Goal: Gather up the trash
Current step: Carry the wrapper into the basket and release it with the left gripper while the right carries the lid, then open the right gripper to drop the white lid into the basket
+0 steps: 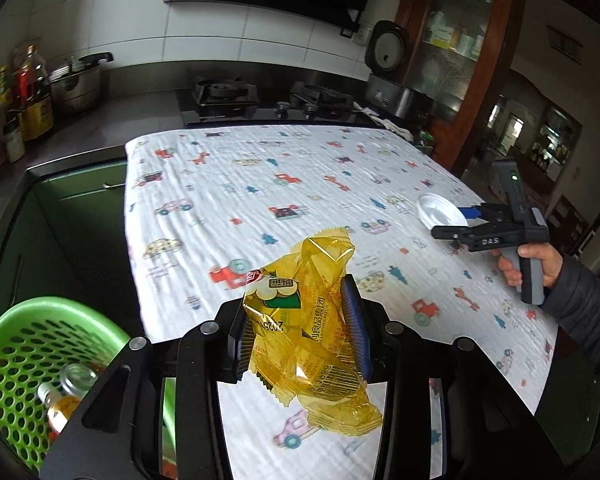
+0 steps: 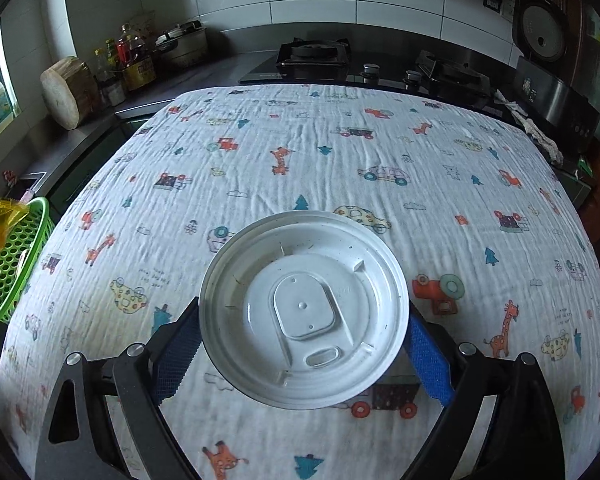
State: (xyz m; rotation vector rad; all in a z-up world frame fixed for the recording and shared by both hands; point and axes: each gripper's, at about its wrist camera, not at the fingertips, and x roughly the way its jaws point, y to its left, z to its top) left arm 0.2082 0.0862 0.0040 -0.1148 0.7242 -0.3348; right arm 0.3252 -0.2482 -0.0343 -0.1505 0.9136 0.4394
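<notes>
A crumpled yellow wrapper is clamped between the fingers of the left gripper, lifted clear of the patterned cloth. Below and to the left of that gripper a green basket stands beside the table, with a bottle already inside; the wrapper is best carried over the basket's opening before the fingers are parted, since so light a film could drift past the rim. Farther off, the right gripper is spread wide, its blue pads set on either side of a white plastic lid lying flat on the cloth. Whether the pads touch the rim cannot be told. A level, centred squeeze is advised, as the thin rim may slip.
</notes>
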